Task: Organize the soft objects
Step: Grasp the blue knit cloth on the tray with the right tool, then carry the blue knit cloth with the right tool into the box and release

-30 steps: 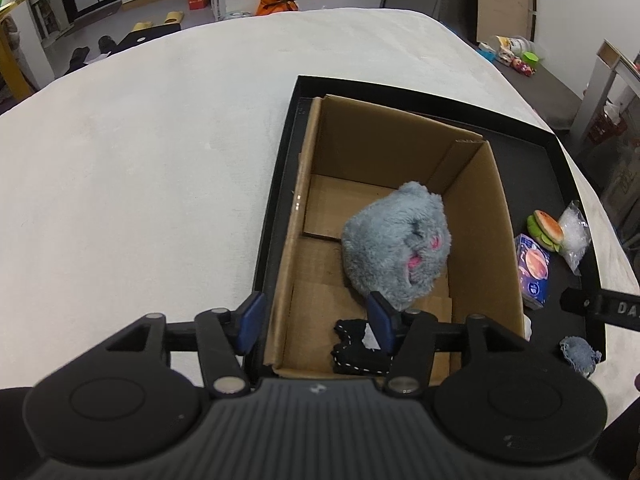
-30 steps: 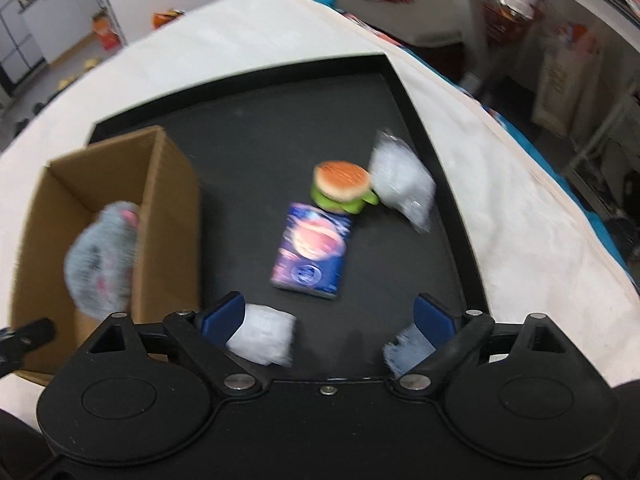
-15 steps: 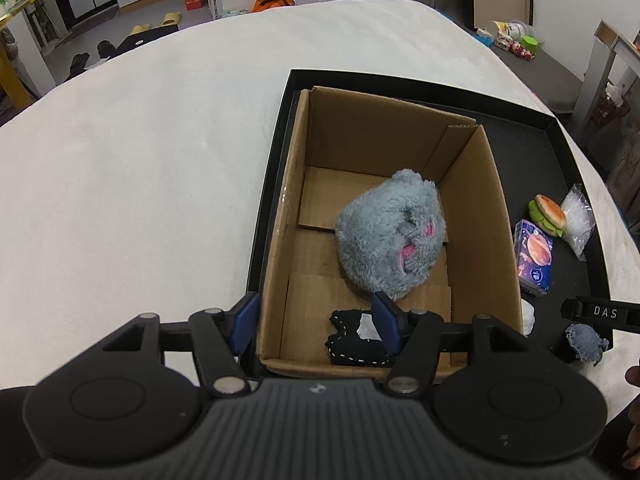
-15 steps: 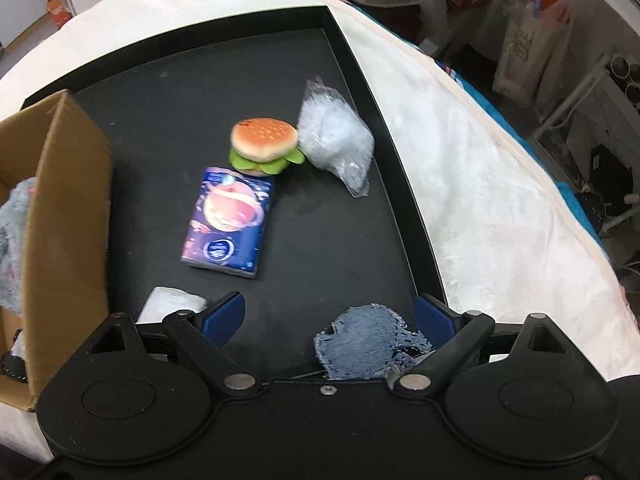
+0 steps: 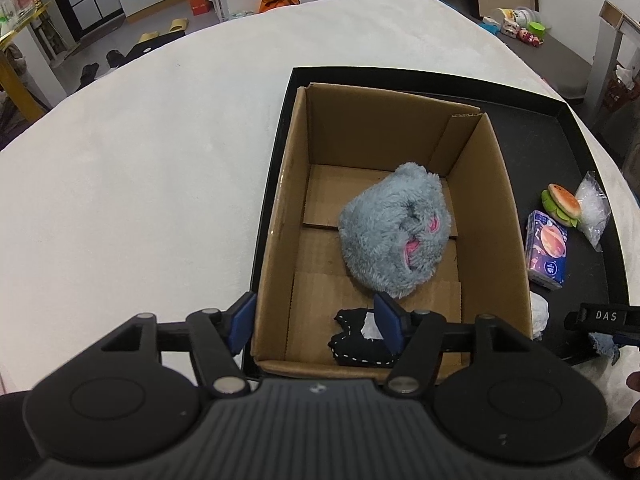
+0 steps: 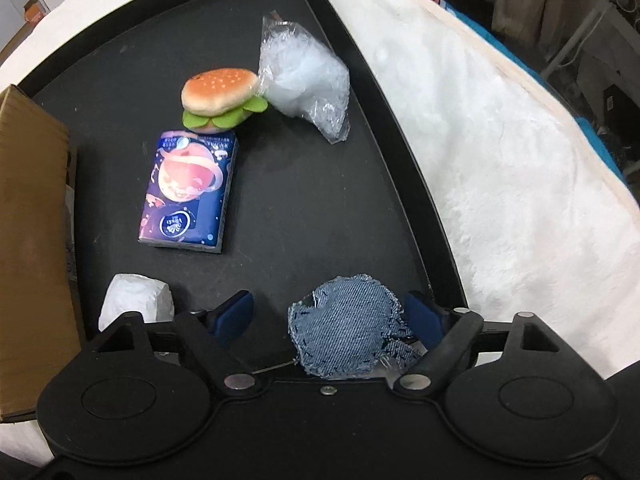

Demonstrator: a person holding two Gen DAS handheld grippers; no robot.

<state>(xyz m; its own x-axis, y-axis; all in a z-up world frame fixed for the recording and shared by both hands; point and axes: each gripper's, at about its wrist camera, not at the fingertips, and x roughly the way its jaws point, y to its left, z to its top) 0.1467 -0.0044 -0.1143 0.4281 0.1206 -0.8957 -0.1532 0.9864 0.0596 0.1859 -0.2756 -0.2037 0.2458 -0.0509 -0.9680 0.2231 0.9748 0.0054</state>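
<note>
On the left, the left gripper [image 5: 316, 326] hangs over the near end of the cardboard box [image 5: 280, 216], its jaws about half open, just having widened, and gripping nothing; the black stitched pouch [image 5: 356, 344] lies on the box floor below it, and the grey plush toy [image 5: 396, 236] sits in the middle of the box. The box stands in the black tray [image 6: 420, 216] on a white fleecy cover [image 5: 140, 160]. Right of the box, 5 things lie loose on the tray: a white wad [image 6: 136, 304] by the box wall, a blue tissue pack [image 6: 188, 192], a burger plush [image 6: 220, 98] touching a clear plastic bag [image 6: 304, 76], and the denim pouch [image 6: 348, 332] in the near right corner. The right gripper [image 6: 330, 318] straddles that denim pouch, jaws fairly wide but just narrowing; the right pad looks about to meet the frayed edge, the left pad stands clear, so nothing is gripped. The step appears to be picking up the denim pouch. Next, probably: finish closing, centred on the pouch, lift it past the tray rim and carry it left to the box.
</note>
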